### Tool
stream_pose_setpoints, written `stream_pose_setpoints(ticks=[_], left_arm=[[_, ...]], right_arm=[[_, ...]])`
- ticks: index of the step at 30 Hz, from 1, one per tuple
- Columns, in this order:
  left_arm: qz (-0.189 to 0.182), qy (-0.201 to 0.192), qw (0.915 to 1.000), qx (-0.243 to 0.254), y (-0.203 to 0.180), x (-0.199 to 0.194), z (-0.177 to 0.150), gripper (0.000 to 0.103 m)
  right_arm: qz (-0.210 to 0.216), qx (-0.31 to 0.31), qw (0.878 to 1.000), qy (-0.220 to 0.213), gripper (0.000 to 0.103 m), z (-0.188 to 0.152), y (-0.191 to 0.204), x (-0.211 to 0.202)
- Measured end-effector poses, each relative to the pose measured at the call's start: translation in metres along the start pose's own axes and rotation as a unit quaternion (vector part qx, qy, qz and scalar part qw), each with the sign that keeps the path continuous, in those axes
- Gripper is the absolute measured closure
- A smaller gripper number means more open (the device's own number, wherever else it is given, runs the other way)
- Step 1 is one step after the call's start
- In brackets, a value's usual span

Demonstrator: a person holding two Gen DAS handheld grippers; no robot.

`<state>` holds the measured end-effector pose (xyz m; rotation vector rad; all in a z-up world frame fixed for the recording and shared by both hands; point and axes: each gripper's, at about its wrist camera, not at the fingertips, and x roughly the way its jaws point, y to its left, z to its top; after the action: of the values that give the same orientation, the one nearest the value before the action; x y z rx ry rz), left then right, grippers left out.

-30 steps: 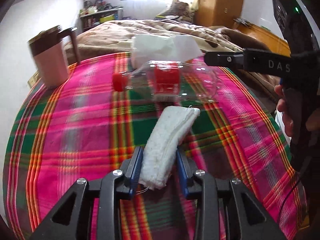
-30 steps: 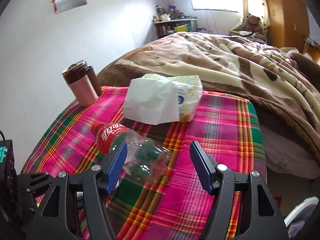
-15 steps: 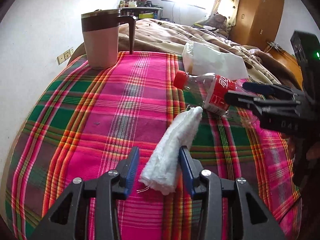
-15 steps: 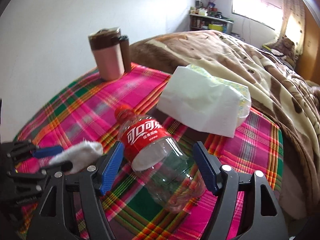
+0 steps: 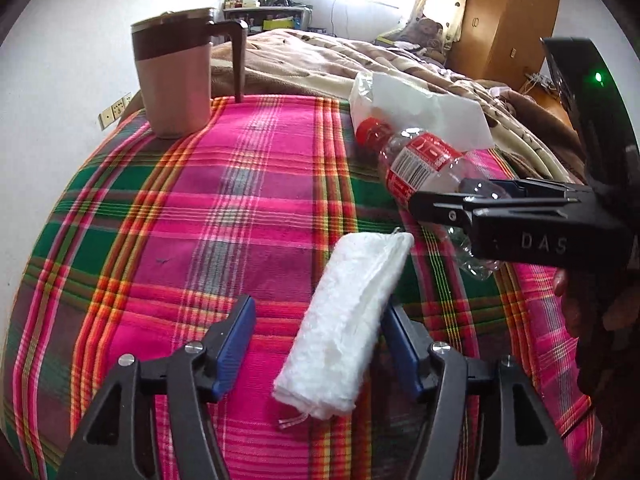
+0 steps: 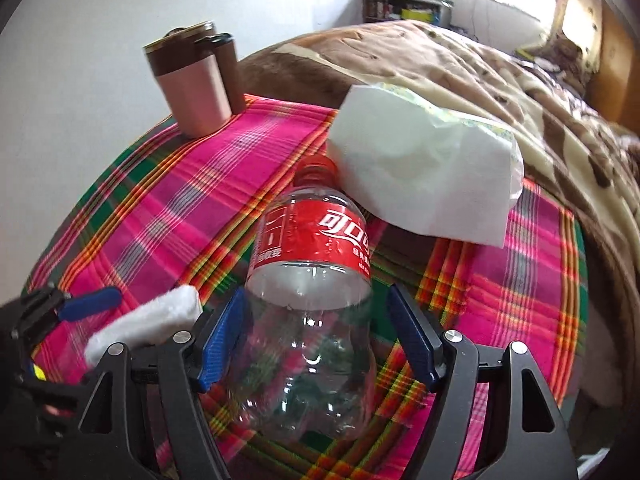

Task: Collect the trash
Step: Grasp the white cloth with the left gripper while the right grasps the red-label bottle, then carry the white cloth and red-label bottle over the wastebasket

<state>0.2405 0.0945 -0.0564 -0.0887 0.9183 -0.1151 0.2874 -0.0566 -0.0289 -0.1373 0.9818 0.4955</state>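
A folded white cloth (image 5: 352, 312) lies on the plaid tablecloth (image 5: 240, 208) between the open fingers of my left gripper (image 5: 318, 344), close to the right finger. An empty clear plastic bottle (image 6: 308, 280) with a red label and red cap lies on its side. My right gripper (image 6: 316, 340) is open with its blue-padded fingers on either side of the bottle's lower body. The bottle (image 5: 420, 164) and the right gripper (image 5: 496, 204) also show in the left wrist view. The cloth (image 6: 148, 324) shows at lower left in the right wrist view.
A pink and brown lidded mug (image 5: 176, 80) stands at the table's far left. A white tissue pack (image 6: 424, 160) lies behind the bottle. A bed with a brown blanket (image 6: 500, 64) borders the table's far side. A wooden wardrobe (image 5: 508, 20) stands at back right.
My left gripper has opened and released the white cloth onto the table. My right gripper has moved forward so its open fingers now straddle the bottle.
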Motion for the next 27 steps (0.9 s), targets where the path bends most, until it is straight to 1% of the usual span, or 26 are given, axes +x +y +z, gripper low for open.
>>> stream_pose_setpoints(ticks=[2,5,6,7,8,9,10,13,18,22,24,26,27], left_arm=[[0.002,-0.003,1.0000,0.004,-0.002,0.001,0.000,0.037],[-0.012,-0.006,0.9999,0.002,-0.002,0.000,0.000,0.037],[-0.012,-0.006,0.9999,0.002,-0.002,0.000,0.000,0.040],[-0.011,-0.008,0.9999,0.001,-0.002,0.000,0.000,0.049],[-0.013,-0.009,0.9999,-0.001,-0.002,-0.002,0.000,0.055],[-0.024,-0.009,0.9997,-0.004,-0.002,-0.003,0.000,0.066],[-0.033,-0.007,0.9994,-0.008,-0.002,-0.004,-0.001,0.068],[-0.026,-0.007,0.9996,-0.003,-0.006,-0.006,-0.004,0.071],[-0.031,-0.019,0.9993,-0.005,-0.012,-0.021,-0.009,0.073],[-0.036,-0.024,0.9990,-0.007,-0.019,-0.031,-0.015,0.073],[-0.038,-0.027,0.9989,-0.003,-0.024,-0.037,-0.018,0.073],[-0.040,-0.030,0.9988,-0.001,-0.029,-0.044,-0.021,0.073],[-0.043,-0.032,0.9985,-0.001,-0.032,-0.047,-0.022,0.073]], right_arm=[[-0.001,0.013,1.000,0.002,0.029,-0.001,-0.002,0.002],[-0.002,0.028,1.000,0.003,0.030,-0.004,-0.005,0.003],[0.002,0.035,0.999,0.003,0.031,-0.004,-0.006,0.003],[0.005,0.044,0.999,0.001,0.032,-0.006,-0.008,0.003],[0.005,0.050,0.999,-0.002,0.032,-0.009,-0.009,0.000],[0.003,0.051,0.999,-0.004,0.032,-0.010,-0.008,0.000],[0.000,0.054,0.999,-0.008,0.033,-0.014,-0.008,-0.003],[-0.003,0.062,0.998,-0.015,0.034,-0.021,-0.007,-0.010],[0.006,0.080,0.996,-0.042,0.039,-0.034,-0.007,-0.031],[0.000,0.084,0.995,-0.055,0.039,-0.049,-0.003,-0.043],[0.002,0.087,0.995,-0.057,0.039,-0.056,-0.004,-0.047],[0.009,0.097,0.993,-0.067,0.039,-0.065,-0.005,-0.055],[0.005,0.101,0.992,-0.072,0.039,-0.069,-0.006,-0.060]])
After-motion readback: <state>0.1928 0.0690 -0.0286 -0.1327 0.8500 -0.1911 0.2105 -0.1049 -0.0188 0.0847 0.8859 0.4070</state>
